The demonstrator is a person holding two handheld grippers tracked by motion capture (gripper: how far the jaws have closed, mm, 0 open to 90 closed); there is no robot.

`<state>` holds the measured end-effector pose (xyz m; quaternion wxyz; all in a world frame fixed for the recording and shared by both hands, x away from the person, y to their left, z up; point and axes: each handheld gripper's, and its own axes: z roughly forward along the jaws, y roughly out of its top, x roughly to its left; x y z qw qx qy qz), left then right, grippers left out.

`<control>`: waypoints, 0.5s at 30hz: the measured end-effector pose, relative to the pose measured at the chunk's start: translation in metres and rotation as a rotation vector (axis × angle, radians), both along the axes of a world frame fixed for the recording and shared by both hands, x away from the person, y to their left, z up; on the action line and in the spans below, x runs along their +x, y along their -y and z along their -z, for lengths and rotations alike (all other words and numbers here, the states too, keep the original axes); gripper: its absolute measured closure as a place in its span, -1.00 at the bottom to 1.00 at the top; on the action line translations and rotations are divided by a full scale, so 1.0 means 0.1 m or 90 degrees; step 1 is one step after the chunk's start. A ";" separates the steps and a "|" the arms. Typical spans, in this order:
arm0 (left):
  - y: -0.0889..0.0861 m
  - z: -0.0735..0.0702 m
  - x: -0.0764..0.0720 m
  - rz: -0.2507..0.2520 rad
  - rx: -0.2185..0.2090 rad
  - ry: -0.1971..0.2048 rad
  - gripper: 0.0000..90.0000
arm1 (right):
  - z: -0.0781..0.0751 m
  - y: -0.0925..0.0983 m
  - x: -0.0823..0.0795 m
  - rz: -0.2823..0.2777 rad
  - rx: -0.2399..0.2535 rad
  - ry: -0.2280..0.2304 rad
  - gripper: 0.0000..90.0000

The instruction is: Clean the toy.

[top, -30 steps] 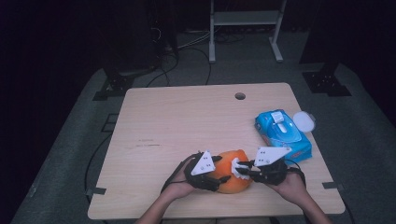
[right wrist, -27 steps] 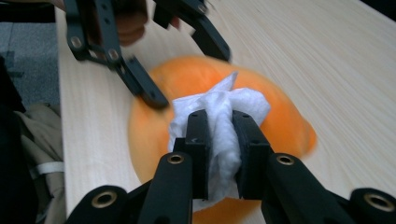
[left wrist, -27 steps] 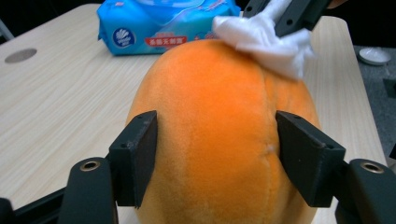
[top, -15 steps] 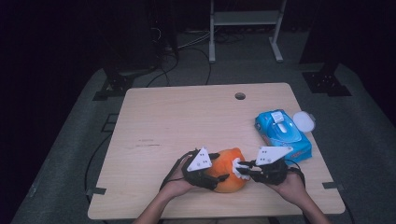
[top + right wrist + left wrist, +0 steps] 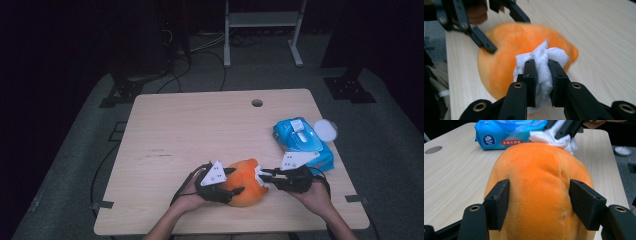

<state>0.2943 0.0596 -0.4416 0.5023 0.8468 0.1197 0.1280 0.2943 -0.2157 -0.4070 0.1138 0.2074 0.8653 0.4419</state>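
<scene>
Your left gripper (image 5: 234, 183) sits on the left side of the orange plush toy (image 5: 245, 182), which lies near the front edge of the wooden table (image 5: 190, 130). Its jaws have just been closing and now press into the toy's soft flanks, one on each side, as the left gripper view shows with the plush (image 5: 539, 192) bulging between them. Your hand (image 5: 192, 199) holds that gripper from the toy's lower left.

On the toy's right side, your right gripper (image 5: 261, 178) is clamped on a crumpled white wipe (image 5: 261, 177), and the wipe is pushed against the plush. In the right gripper view the wipe (image 5: 543, 67) is pinched tight between the two jaws, with the toy (image 5: 509, 57) directly behind it.

Right of the toy and a little farther back lies a blue pack of wet wipes (image 5: 301, 141), close to your right gripper. Just beyond the pack, at the table's right edge, is a small white round lid (image 5: 326, 130).
</scene>
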 end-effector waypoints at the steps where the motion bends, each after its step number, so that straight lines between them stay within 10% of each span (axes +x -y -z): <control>1: 0.00 0.00 0.00 0.000 0.000 0.000 -0.23 | -0.02 -0.02 -0.01 -0.006 0.010 0.000 0.71; 15: 0.04 0.00 -0.04 0.009 -0.003 -0.001 -0.24 | 0.16 0.21 0.14 0.035 0.067 -0.062 0.71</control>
